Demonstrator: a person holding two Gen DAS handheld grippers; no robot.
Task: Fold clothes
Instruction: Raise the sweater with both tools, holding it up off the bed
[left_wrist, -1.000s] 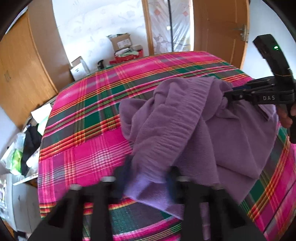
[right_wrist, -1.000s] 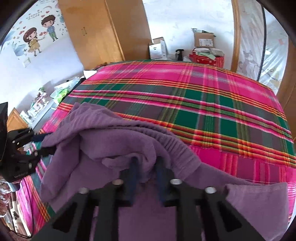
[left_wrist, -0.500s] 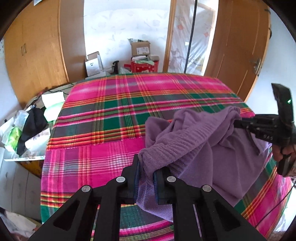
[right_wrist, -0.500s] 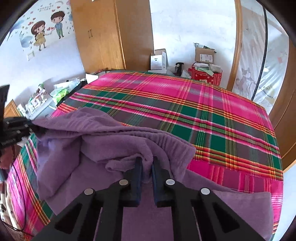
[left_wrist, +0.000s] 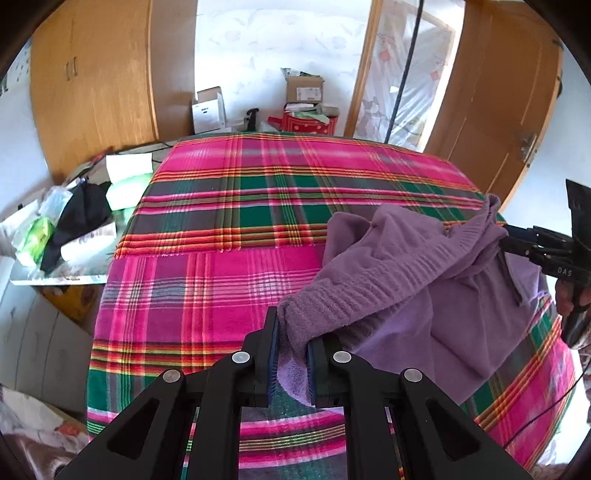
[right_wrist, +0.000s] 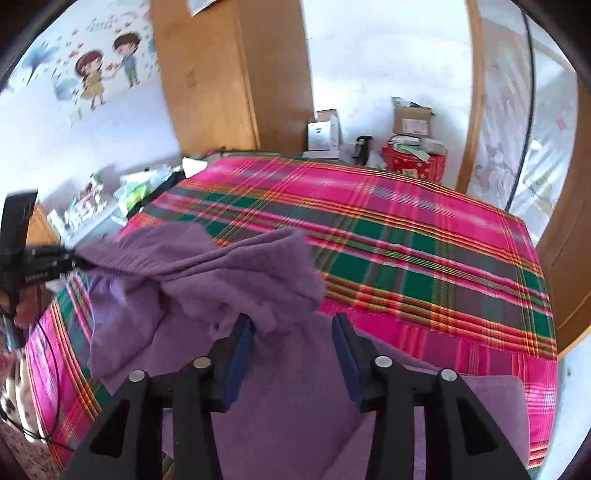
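Your left tongs are clamped on a ribbed edge of the purple garment, a soft, fleecy knit whose band of fine ridges runs up and away from the blue-padded fingers toward your right tongs. In the left wrist view those right tongs appear to pinch the far bunched corner, yet in their own view the right tongs stand apart, the cloth lying loose between the two pads and only brushing the left one. The garment drapes in thick, rumpled folds from one pair of tongs to the other, and its lower part spreads flat under your right tongs on the bed. The bed carries a woven plaid cover in pink, green and grey with thin yellow and red stripes, smooth and flat beyond both tongs. Past the far end of the bed sit cardboard boxes against a white wall.
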